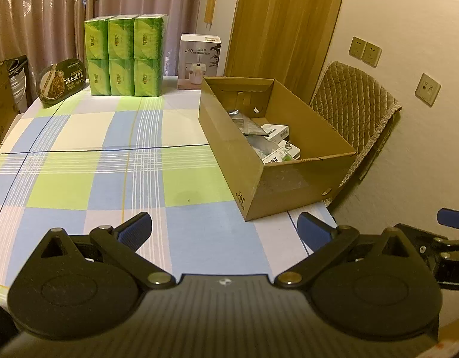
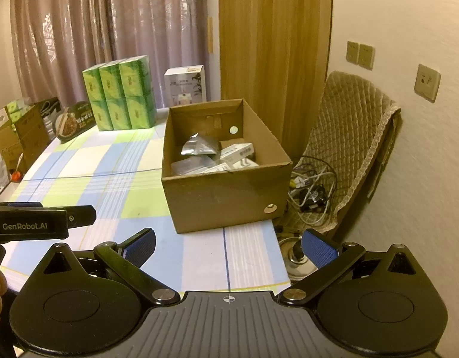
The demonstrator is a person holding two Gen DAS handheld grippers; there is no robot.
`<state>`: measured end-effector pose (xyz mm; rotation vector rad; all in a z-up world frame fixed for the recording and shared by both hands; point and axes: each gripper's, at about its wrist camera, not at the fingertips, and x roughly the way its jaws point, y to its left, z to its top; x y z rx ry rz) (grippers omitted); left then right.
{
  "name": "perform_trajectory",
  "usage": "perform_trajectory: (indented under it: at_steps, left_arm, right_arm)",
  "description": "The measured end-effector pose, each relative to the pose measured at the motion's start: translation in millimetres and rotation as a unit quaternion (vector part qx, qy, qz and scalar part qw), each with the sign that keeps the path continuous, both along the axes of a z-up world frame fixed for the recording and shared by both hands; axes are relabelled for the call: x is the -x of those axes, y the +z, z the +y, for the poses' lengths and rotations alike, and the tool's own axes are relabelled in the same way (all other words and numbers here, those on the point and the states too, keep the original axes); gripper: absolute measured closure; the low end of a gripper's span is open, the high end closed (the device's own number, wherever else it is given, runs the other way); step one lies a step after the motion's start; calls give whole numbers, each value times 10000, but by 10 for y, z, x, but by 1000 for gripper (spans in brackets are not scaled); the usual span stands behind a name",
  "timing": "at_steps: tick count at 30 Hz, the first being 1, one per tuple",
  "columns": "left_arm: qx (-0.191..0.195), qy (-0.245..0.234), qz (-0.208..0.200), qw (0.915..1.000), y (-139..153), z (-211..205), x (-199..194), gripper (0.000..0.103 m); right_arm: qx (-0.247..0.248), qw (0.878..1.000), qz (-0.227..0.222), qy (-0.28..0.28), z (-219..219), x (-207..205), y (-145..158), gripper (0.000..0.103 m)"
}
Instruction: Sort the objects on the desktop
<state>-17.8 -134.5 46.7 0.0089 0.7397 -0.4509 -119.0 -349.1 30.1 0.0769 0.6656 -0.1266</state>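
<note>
On the desk [image 1: 80,149], under its green, blue and white checked cloth, the open cardboard box [image 1: 292,185] sits at the right edge, just ahead of my two tools. Inside it lie a silvery foil pouch [image 2: 199,146] and several small white boxes [image 2: 238,150], piled loosely together. My left hand-held gripper [image 1: 225,229] hovers above the bare cloth with its blue pads spread wide, holding nothing. My right hand-held gripper [image 2: 228,246] is likewise spread apart and empty, near the box's front wall. At the far end stand stacked green tissue packs [image 1: 124,56], a humidifier box [image 1: 199,61] and an oval noodle bowl [image 1: 63,82].
</note>
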Motion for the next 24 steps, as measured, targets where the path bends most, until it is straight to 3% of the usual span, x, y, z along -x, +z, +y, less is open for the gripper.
perform_trajectory:
  at_steps: [24]
  left_arm:
    - [14, 33, 20, 10000, -1, 6, 21, 1]
  right_arm:
    - [-8, 10000, 31, 13, 5, -7, -13, 2]
